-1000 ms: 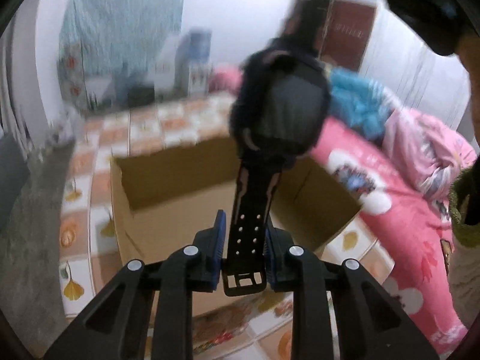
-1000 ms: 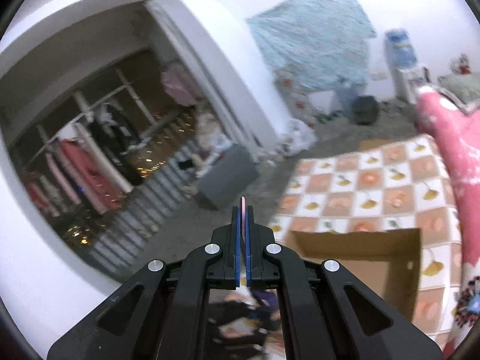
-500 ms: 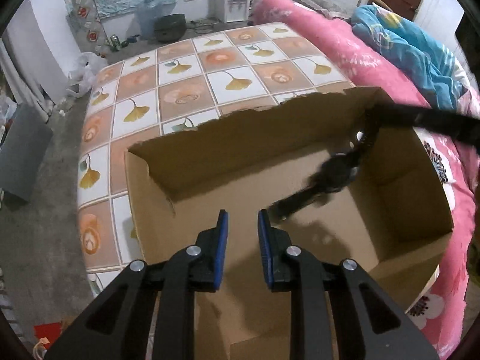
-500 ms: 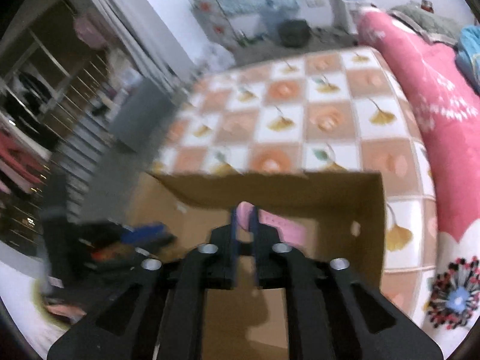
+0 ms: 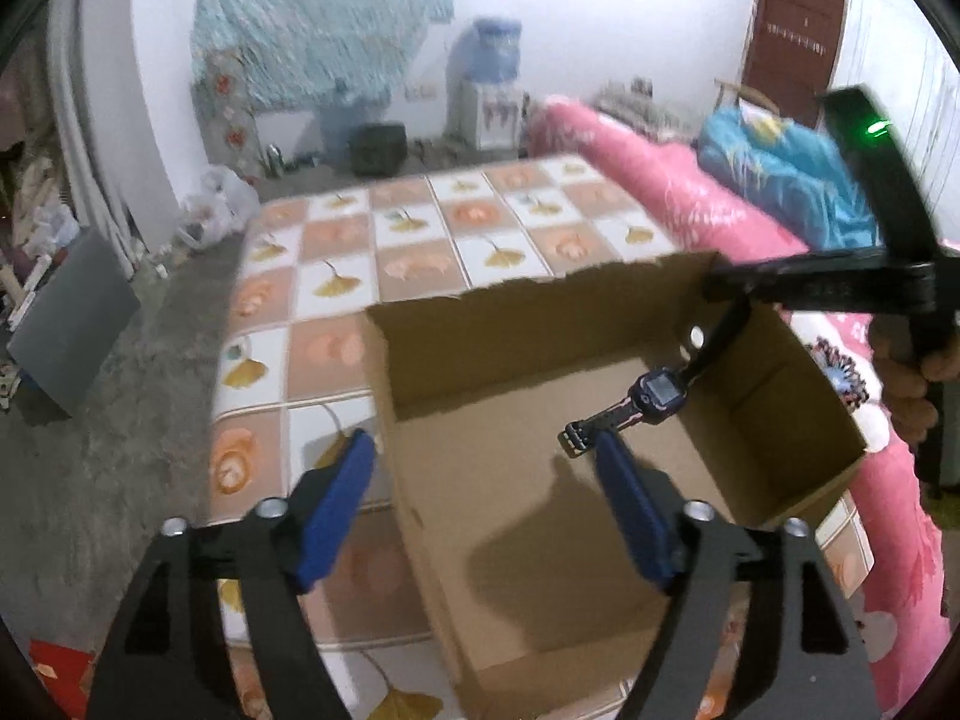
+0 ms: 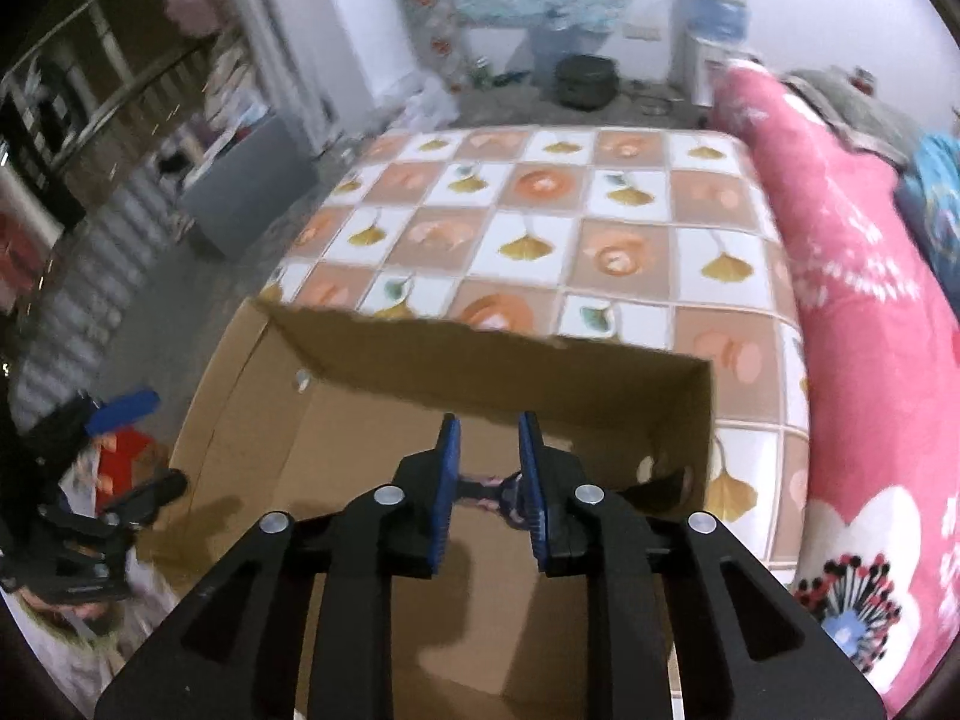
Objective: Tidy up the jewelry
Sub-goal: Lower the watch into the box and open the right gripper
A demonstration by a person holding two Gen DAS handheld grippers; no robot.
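Observation:
A dark watch (image 5: 645,399) with a pink-edged strap and a square blue screen lies on the floor of an open cardboard box (image 5: 480,324). My left gripper (image 5: 486,456) is wide open and empty, above the box's near left side. My right gripper (image 6: 489,438) is open and hangs over the box (image 6: 600,378). Between its pads a bit of the watch (image 6: 489,489) shows on the box floor below. The right gripper's body (image 5: 840,285) reaches in from the right in the left wrist view.
The box sits on a checked flower-print mat (image 6: 540,222). A pink quilt (image 6: 852,276) lies along the right. A grey panel (image 5: 72,324) leans on the concrete floor at left. A water dispenser (image 5: 489,84) stands by the far wall.
My left gripper let go of the watch strap and opened wide. The watch went down into the box. My right gripper swung over the box and opened, with nothing left between its pads.

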